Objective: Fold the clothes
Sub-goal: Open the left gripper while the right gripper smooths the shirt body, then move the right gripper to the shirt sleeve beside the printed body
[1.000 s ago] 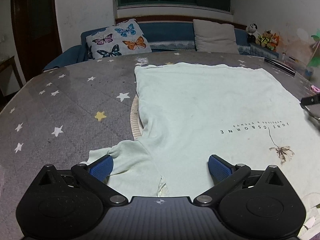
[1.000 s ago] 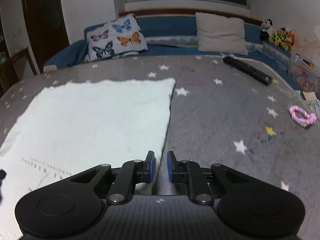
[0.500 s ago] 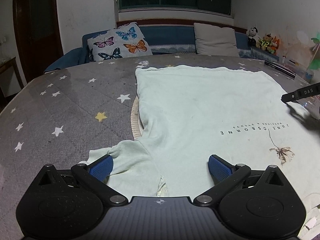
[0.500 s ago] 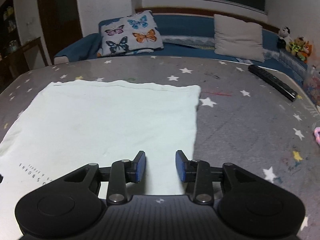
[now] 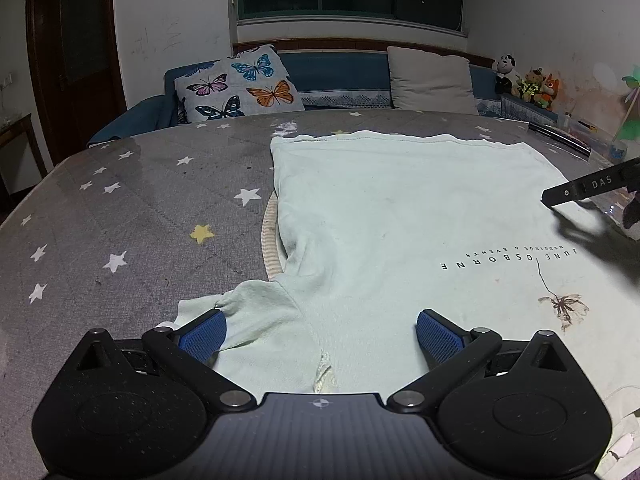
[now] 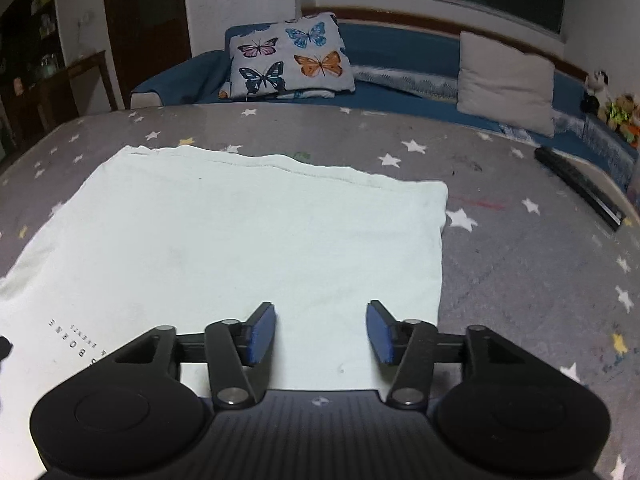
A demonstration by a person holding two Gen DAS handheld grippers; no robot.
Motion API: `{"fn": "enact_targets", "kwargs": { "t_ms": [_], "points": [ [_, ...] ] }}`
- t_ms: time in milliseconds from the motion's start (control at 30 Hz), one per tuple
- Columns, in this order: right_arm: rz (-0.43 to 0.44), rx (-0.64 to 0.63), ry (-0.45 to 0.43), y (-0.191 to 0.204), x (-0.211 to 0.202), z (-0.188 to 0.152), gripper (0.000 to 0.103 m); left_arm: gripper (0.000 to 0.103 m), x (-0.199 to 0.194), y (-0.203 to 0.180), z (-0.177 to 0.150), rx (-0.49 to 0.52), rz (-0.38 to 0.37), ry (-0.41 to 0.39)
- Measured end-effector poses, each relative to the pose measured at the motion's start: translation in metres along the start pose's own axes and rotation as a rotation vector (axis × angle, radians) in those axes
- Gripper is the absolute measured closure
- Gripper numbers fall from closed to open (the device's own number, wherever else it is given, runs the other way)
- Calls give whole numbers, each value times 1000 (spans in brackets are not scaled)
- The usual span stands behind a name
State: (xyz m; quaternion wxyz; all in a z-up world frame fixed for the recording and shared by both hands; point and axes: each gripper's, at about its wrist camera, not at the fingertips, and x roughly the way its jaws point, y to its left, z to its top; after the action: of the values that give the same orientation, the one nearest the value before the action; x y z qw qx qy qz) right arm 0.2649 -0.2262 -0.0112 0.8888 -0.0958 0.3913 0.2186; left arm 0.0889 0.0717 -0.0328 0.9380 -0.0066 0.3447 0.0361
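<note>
while the pale green shirt lay flat on the star-printed table cover, its long axis ran away from both cameras, hem at the far end and printed chest near the tools. its near sleeve bunched just ahead of the left gripper, whose blue pads stood wide apart, one touching the sleeve's outer edge and the other resting over the body cloth, so nothing was pinched. the right gripper hovered over the shirt's right side edge, jaws moderately spread and empty. the left tool looked nearer to a graspable part, and the sleeve would likely want folding inward across the body. farther out sat a butterfly pillow and a dark remote, well apart from the cloth.
</note>
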Motion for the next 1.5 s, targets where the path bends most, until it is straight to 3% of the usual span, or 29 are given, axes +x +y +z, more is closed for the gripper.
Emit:
{"fn": "enact_targets", "kwargs": {
  "t_ms": [267,500,833,1300,1500],
  "points": [
    [33,-65,-2,17,-33,-11,41,0,0,0,0,1,1,0],
    [122,-199,62,56,-59,-51,38,0,0,0,0,1,1,-1],
    [198,-269,89,90,-95,-90,31,0,-1,0,0,1,3,-2],
    [186,-205,64,80,-138,-140,28,0,-1,-1,-1,3,6,-3],
    [185,-136,12,61,-161,-149,29,0,-1,-2,0,6,8,2]
  ]
}}
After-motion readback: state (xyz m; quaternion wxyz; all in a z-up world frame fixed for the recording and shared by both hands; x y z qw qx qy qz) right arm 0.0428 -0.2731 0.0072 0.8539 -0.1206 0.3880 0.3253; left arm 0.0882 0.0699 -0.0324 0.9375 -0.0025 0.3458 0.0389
